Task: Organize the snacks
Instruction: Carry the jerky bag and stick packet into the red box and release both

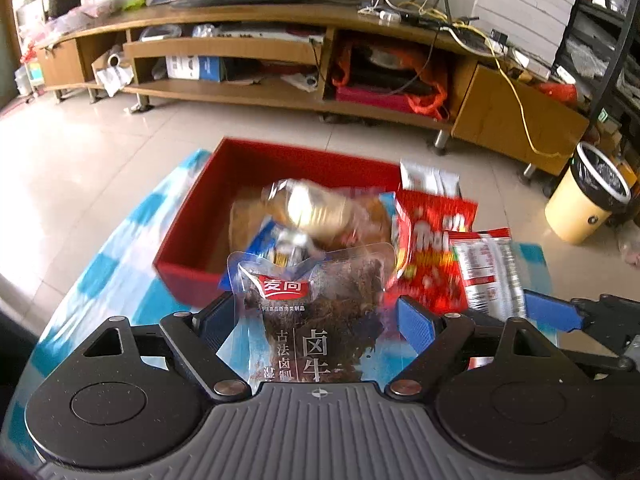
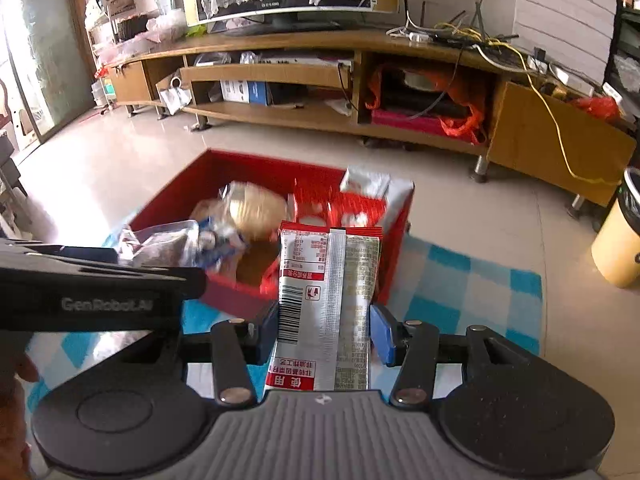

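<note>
Claws [image 1: 316, 320] [image 2: 325, 326] grip packets near red box [image 2: 224, 162] rim — bare floor [image 1: 120, 152] beyond.

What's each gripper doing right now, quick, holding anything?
Left gripper: closed on the clear beef snack pouch, above the checked cloth.
Right gripper: closed on the red-and-silver snack packet, near the red box.

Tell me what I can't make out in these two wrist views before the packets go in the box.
- Red box floor: both views, covered by blurred snacks.
- Round golden snack: motion blur, label unreadable.
- Beef packet in left gripper: lower part cut off by the gripper body.
- Red-and-white packet in right gripper: front face turned away.
</note>
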`<action>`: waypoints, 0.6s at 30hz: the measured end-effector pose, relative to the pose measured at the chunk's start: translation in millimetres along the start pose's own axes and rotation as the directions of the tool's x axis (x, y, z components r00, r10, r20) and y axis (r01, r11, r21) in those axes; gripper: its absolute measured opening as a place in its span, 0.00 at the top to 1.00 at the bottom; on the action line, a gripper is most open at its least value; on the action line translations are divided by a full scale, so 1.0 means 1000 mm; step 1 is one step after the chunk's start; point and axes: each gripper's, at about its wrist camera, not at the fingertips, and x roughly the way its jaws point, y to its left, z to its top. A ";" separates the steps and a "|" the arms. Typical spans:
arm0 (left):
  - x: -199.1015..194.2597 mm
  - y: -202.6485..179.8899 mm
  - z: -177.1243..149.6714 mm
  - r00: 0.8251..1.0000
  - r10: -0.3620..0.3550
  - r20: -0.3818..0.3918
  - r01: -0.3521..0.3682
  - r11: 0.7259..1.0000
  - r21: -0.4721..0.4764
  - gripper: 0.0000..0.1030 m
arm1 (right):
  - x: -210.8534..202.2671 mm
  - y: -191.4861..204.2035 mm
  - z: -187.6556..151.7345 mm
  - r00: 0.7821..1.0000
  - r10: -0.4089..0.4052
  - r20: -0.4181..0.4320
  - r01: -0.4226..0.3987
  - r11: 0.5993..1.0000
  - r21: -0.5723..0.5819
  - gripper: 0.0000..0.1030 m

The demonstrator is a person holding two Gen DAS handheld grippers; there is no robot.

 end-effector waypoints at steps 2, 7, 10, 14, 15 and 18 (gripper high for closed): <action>0.005 -0.004 0.010 1.000 0.003 0.014 -0.004 1.000 0.009 0.14 | 0.008 -0.002 0.010 1.000 0.004 0.005 -0.004 1.000 0.008 0.52; 0.023 -0.009 0.033 0.999 0.019 0.037 -0.019 1.000 0.013 0.14 | 0.029 -0.011 0.032 1.000 0.004 0.012 -0.005 0.999 0.038 0.52; 0.035 -0.008 0.044 0.999 0.028 0.041 -0.028 1.000 0.005 0.14 | 0.041 -0.015 0.044 1.000 -0.002 0.014 0.001 0.999 0.051 0.52; 0.049 -0.003 0.055 0.998 0.049 0.043 -0.049 0.999 0.001 0.14 | 0.055 -0.016 0.053 1.000 -0.010 0.008 0.010 0.999 0.044 0.52; 0.051 -0.002 0.055 0.998 0.054 0.042 -0.054 0.999 0.000 0.14 | 0.059 -0.016 0.054 1.000 -0.009 0.005 0.009 0.999 0.045 0.52; 0.057 0.003 0.059 0.997 0.066 0.035 -0.066 0.998 -0.012 0.14 | 0.065 -0.015 0.057 1.000 -0.008 0.005 0.008 0.999 0.047 0.52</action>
